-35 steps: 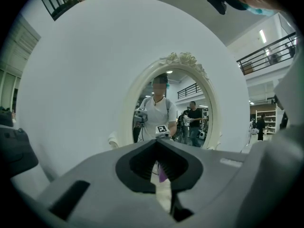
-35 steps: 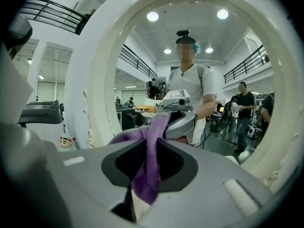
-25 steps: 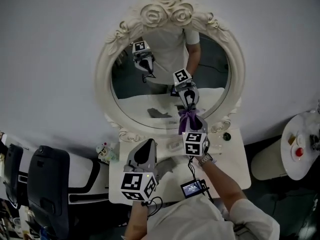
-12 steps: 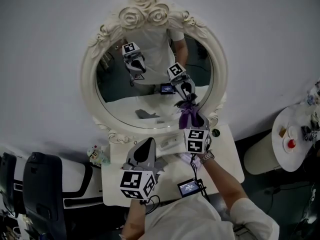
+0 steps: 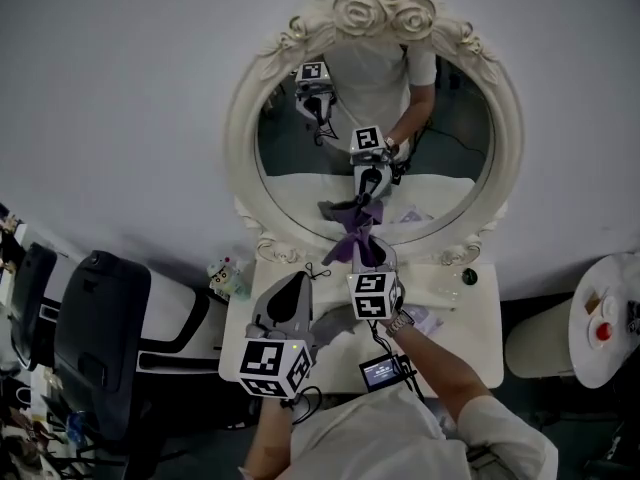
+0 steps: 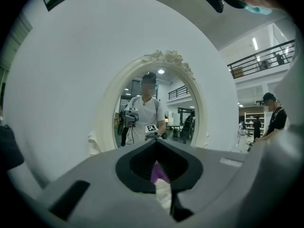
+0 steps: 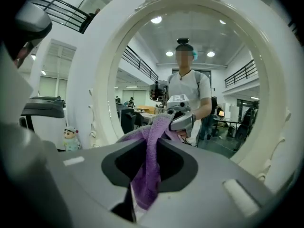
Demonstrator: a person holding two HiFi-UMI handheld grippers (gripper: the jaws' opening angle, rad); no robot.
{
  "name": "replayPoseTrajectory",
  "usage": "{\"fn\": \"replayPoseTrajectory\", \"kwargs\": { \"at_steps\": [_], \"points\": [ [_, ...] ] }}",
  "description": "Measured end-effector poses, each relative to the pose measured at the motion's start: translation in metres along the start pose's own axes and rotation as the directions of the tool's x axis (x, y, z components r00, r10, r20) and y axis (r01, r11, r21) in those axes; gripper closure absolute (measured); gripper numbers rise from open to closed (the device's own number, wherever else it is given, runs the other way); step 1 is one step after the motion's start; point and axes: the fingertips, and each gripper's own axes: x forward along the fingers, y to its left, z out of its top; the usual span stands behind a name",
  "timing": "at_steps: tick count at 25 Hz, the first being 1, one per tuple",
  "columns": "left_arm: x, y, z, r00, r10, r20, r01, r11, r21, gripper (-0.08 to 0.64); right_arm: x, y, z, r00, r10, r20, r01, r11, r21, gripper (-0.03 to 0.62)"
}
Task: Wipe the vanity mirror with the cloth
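I have the purple terry cloth (image 5: 352,240) pinched in my right hand-held gripper (image 5: 357,258). The jaws are closed on its middle, so one tuft stands out ahead of them and the rest hangs beneath. That tuft is up against the glass of the oval vanity mirror with the cream carved-rose frame (image 5: 242,148), low in the glass and about midway across, just above the bottom of the frame. The cloth and its reflection appear to meet there, so I judge it is touching. My left hand-held gripper (image 5: 296,290) hangs well back from the mirror over the white tabletop (image 5: 472,318), left of the cloth. Its jaws are pressed together and I see nothing held in them.

I take this to be the wiping step itself, with only the lowest strip of glass under the cloth. Next I would need to press lightly enough to flatten the tuft on the glass, then sweep sideways and work up towards the top of the mirror. I should hold the jaw tips off the glass so only fabric rubs it, and stay clear of the raised frame
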Motion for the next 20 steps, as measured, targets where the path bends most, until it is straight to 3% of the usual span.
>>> {"fn": "replayPoseTrajectory", "kwargs": {
  "at_steps": [6,11,15,20],
  "points": [
    [-0.025,0.036,-0.009,0.991,0.13,-0.022,-0.13,0.991,-0.009,0.557,0.029,0.045,-0.006,0.997,0.078,-0.018,-0.078,0.997,-0.013,0.514],
    [-0.031,0.055,-0.016,0.982,0.183,-0.044,-0.184,0.983,-0.011,0.558,0.051,0.043,-0.031,0.996,0.055,-0.072,-0.056,0.998,0.001,0.514],
    [-0.02,0.053,-0.023,0.984,0.163,-0.064,-0.165,0.986,-0.013,0.557,0.055,0.023,-0.05,0.994,0.012,-0.105,-0.011,1.0,0.01,0.514],
    [0.012,0.03,-0.028,0.994,0.067,-0.082,-0.068,0.998,-0.012,0.557,0.048,-0.021,-0.062,0.991,-0.059,-0.118,0.06,0.998,0.001,0.514]
  ]
}}
